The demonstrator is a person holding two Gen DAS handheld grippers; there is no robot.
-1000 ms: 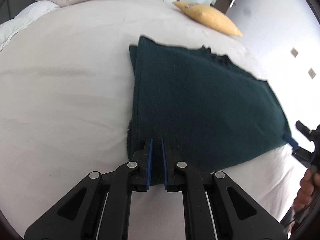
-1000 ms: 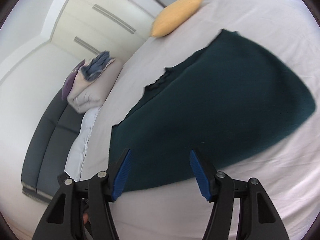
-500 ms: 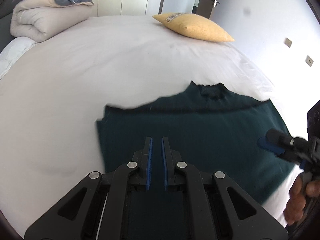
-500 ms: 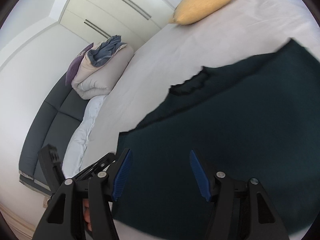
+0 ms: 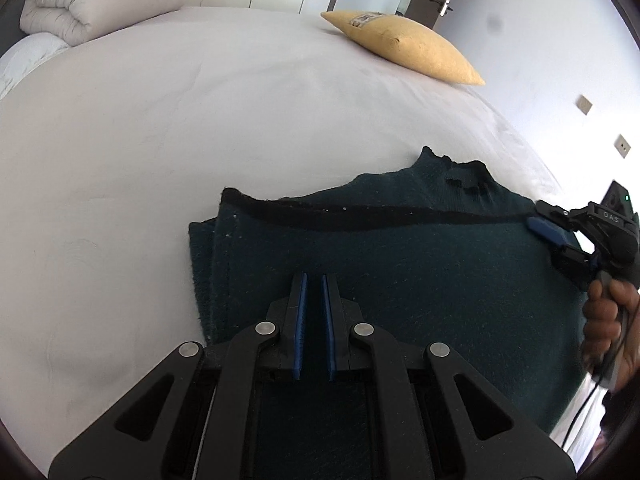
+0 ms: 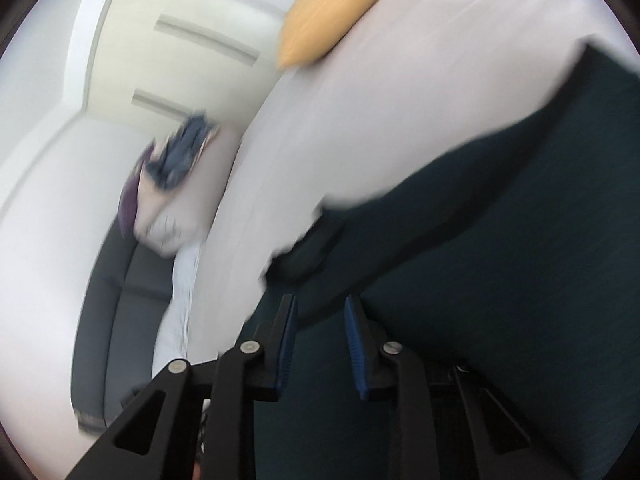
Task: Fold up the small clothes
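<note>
A dark green sweater (image 5: 400, 264) lies on the bed (image 5: 200, 120), its near edge pinched in the left hand-held gripper (image 5: 314, 312), while the right hand-held gripper (image 6: 318, 320), fingers partly spread, straddles its right edge.

Ahead and to the left of the left gripper (image 5: 314, 280) the bed (image 5: 200, 120) lies open. The right gripper (image 5: 554, 236) blocks its right side; a pillow (image 5: 404, 54) sits far ahead.

Both wrist cameras are looking forward along their fingers, close over the dark sweater (image 5: 400, 272) on the bed (image 5: 200, 128); both are sharing the yellow pillow (image 6: 328, 12) beyond.
</note>
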